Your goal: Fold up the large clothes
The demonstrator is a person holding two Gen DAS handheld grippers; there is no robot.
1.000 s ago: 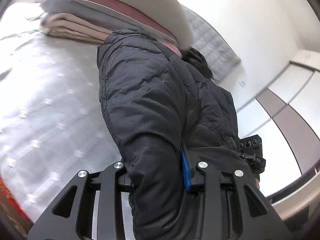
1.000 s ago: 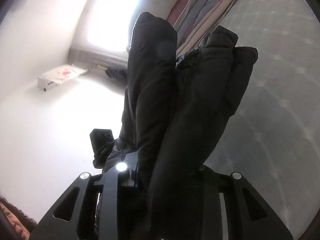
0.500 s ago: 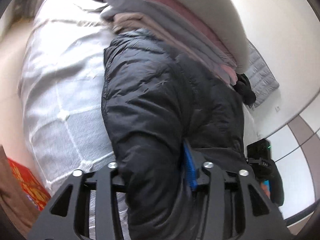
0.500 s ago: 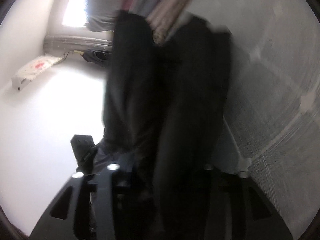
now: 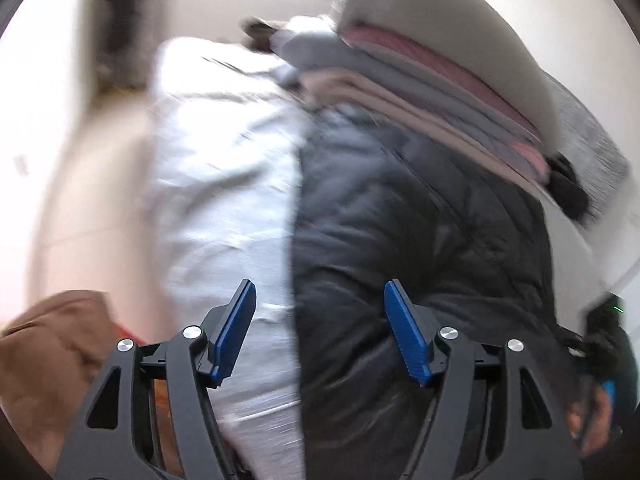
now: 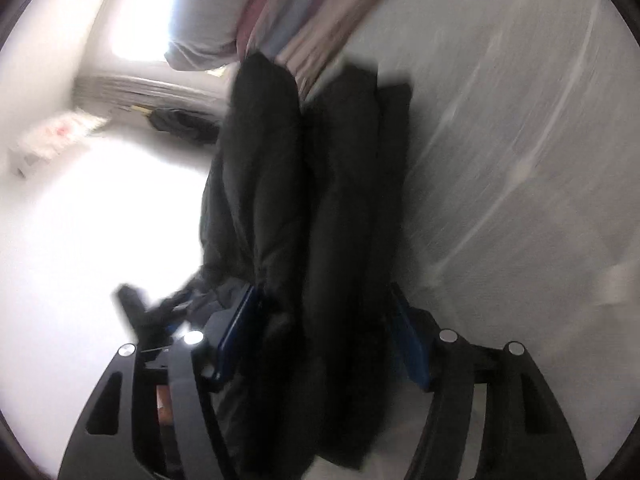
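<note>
black puffer jacket [image 5: 420, 240] lies on the bed [image 5: 224, 200], top end against a stack of folded blankets [image 5: 440, 80]. left hand-held gripper [image 5: 320, 332] jaws apart, just been opening, jacket edge between pads but not pinched. right hand-held gripper [image 6: 324, 336] also spread, just been opening, jacket folds loose between pads. views blurred.
</note>
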